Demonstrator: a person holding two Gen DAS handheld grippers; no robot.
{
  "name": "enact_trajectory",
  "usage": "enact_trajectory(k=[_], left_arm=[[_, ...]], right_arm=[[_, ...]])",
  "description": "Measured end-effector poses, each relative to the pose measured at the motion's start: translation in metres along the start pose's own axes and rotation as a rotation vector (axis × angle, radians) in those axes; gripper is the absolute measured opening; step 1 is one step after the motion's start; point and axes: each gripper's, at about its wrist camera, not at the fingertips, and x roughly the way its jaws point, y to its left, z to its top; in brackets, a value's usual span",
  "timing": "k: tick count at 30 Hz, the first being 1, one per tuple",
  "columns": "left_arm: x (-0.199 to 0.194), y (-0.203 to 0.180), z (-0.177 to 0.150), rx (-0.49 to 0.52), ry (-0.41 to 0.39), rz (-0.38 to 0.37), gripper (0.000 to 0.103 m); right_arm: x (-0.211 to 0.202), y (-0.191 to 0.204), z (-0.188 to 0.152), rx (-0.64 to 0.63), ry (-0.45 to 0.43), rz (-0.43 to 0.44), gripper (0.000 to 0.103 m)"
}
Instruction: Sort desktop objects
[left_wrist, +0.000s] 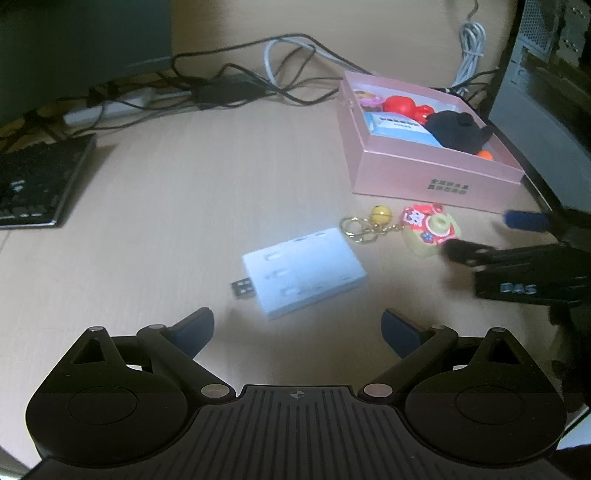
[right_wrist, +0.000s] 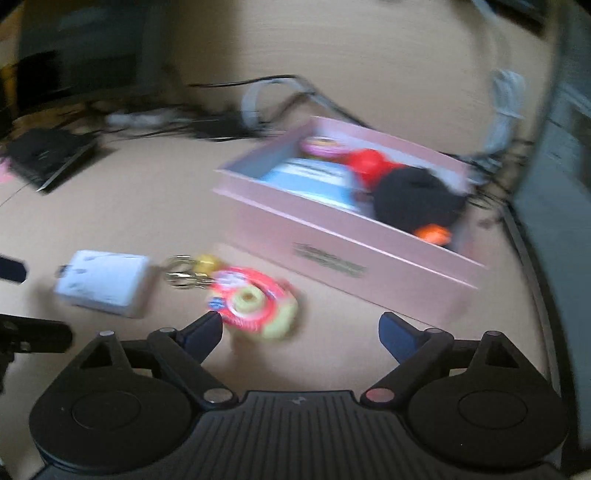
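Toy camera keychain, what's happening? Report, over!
Both grippers open: left gripper, right gripper. Toy camera keychain on desk by right gripper's finger, not gripped. Pink box behind it. Nothing blocking.

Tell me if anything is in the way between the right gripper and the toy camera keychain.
Nothing visible. The right gripper is open just short of the toy camera keychain, with only bare desk between them. The white USB hub sits off to the side.

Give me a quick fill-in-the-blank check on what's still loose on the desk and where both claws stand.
1. The white USB hub lies on the desk, ____ the pink box.
2. The toy camera keychain lies nearest the ____ claw.
3. The left claw stands ____, holding nothing.
4. The black plush sits ____ the pink box.

Missing words: outside; right; open; inside
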Motion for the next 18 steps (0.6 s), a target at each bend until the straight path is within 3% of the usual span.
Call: enact_trajectory(k=[5, 18], left_arm=[[0.019, -0.011, 0.009, 0.002, 0.02, -0.01, 0.1], [0.05, -0.036, 0.027, 0.106, -0.022, 0.027, 0.1]], right_arm=[[-0.007, -0.031, -0.022, 0.151, 0.051, -0.007, 0.093], [-0.02, -0.031, -0.047, 0.135, 0.065, -0.03, 0.103]])
